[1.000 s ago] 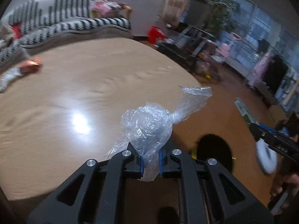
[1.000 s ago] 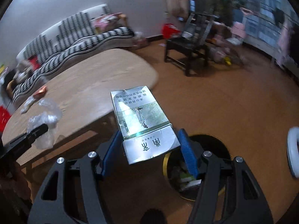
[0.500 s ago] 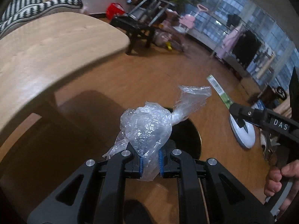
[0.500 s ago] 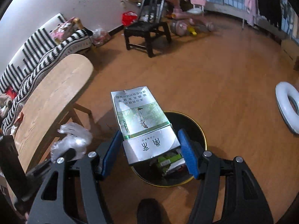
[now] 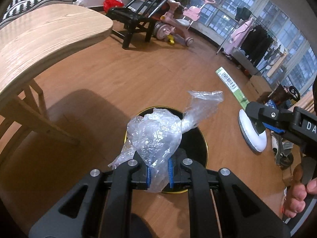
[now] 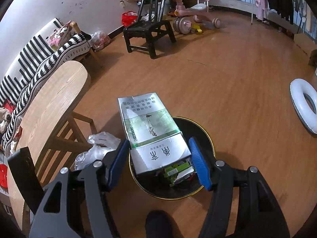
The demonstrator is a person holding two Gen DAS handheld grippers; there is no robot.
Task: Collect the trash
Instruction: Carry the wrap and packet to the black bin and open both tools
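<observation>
Crinkled clear plastic, one bag (image 5: 158, 136), is pinched between the blue pads of the left tongs (image 5: 159, 173), which are nearly closed on its lower part while the loose twisted end sticks up to the right. Below and beyond it stands the one black trash bin (image 5: 200, 148) with a gold rim, on the wooden floor (image 5: 138, 75), and the bag hangs above the bin's near-left rim. The right tongs (image 6: 158, 163) are set at a middling width and hold one flattened green-and-white carton (image 6: 152, 136) by its two side edges; the carton tilts away over the left half of the bin (image 6: 206, 138), whose mouth is open on the right and shows several green and white scraps lying inside. In the left wrist view the right tongs (image 5: 263, 121) reach in from the right edge, with fingers of the person's hand (image 5: 299, 198) below them. One light wooden desk (image 5: 47, 33) stands on the left, its rounded end and slanted legs close to the bin, leaving only a narrow gap on that side. Far and right of the bin the floor lies open and wide. One black chair (image 6: 148, 29) stands far off, with one red bag (image 6: 128, 18) and a pink ride-on toy (image 6: 190, 10) beyond it near the wall. One white inflatable ring (image 6: 305, 105) lies on the floor at the right, well apart from the bin. A striped sofa (image 6: 35, 59) runs along the far left behind the desk.
</observation>
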